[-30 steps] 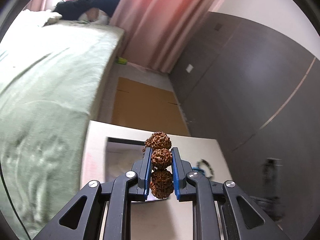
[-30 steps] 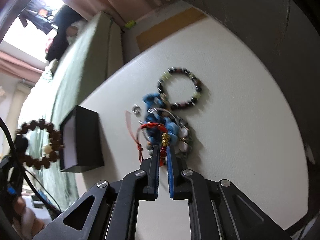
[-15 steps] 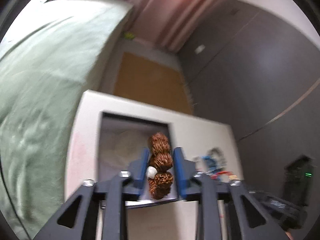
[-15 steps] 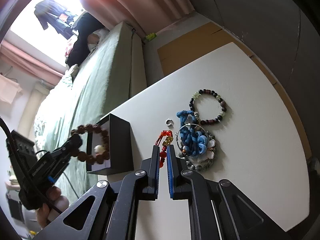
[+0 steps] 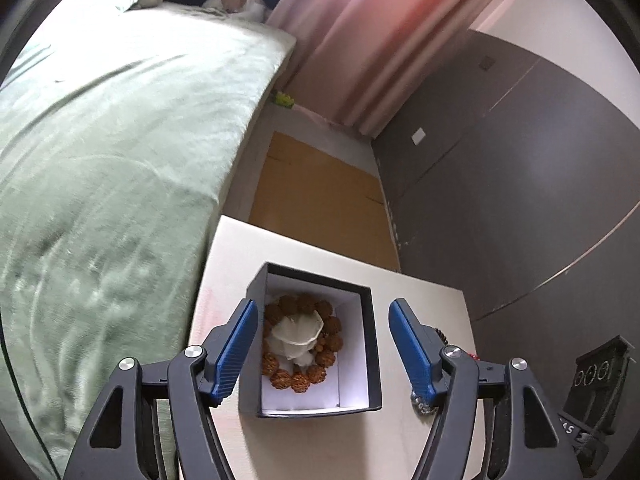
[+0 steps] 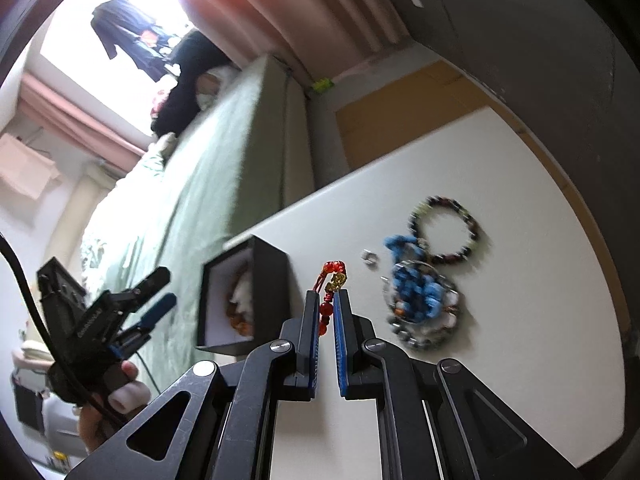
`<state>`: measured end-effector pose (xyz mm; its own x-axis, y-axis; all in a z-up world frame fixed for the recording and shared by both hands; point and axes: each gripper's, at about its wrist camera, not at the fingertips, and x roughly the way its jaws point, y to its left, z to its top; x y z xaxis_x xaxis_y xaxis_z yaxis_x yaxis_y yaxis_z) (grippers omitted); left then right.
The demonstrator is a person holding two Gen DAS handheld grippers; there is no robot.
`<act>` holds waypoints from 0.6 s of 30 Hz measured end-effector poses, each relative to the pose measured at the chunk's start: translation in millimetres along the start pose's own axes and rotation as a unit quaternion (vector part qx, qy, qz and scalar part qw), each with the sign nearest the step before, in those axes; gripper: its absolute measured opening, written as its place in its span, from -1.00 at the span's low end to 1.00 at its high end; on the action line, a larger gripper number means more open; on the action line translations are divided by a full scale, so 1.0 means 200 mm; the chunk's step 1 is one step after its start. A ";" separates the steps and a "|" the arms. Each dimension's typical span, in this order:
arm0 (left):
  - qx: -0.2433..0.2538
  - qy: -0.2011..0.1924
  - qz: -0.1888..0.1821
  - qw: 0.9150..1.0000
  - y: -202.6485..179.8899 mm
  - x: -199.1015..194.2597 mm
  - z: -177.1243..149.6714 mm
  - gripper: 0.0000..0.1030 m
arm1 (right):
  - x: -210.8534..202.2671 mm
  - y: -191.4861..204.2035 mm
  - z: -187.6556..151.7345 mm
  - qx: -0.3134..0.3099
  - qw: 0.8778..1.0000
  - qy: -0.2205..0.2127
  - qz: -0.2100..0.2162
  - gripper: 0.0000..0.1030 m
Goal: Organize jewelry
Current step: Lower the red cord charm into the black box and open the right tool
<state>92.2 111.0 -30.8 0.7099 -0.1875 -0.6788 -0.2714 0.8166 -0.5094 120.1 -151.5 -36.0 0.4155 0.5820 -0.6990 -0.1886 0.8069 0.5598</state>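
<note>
A black box (image 5: 370, 344) with a white lining stands open on the white table (image 5: 424, 300). A brown rough-bead bracelet (image 5: 332, 336) lies inside it around a cream cushion (image 5: 298, 332). My left gripper (image 5: 322, 344) is open and empty above the box; it also shows in the right wrist view (image 6: 154, 294). My right gripper (image 6: 325, 300) is shut on a red bead bracelet (image 6: 330, 286) with a gold charm, held above the table right of the box (image 6: 272, 280).
A dark bead bracelet (image 6: 446, 230), a blue bead piece (image 6: 416, 288), a grey bead bracelet (image 6: 424, 334) and a small ring (image 6: 369, 258) lie on the table (image 6: 520, 320). A green bed (image 5: 100, 140) lies left. Dark cabinets (image 5: 520, 160) stand right.
My left gripper lowered the brown bracelet into the box and opened, leaving it inside. My right gripper lifted the red bracelet off the pile and moved it toward the box.
</note>
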 end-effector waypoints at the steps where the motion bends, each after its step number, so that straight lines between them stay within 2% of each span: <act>1: -0.001 -0.002 -0.001 1.000 0.01 -0.01 0.01 0.34 | 0.00 0.01 0.00 -0.002 1.000 -0.003 0.006 -0.83; 7: -0.017 -0.011 -0.001 1.000 0.07 -0.07 0.04 0.34 | 0.05 0.14 0.00 -0.014 0.999 -0.011 0.050 -0.83; 15: -0.042 -0.033 -0.010 0.999 0.17 -0.18 0.10 0.34 | 0.24 0.29 -0.01 -0.022 0.996 0.009 0.087 -0.83; 18: -0.050 -0.039 -0.011 0.998 0.21 -0.21 0.11 0.34 | 0.35 0.36 0.01 -0.025 0.993 0.016 0.114 -0.83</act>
<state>66.4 165.0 -12.0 0.7638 -0.1588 -0.6256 -0.3157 0.7534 -0.5767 137.4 -54.0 -43.9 0.3287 0.7529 -0.5701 -0.3187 0.6567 0.6835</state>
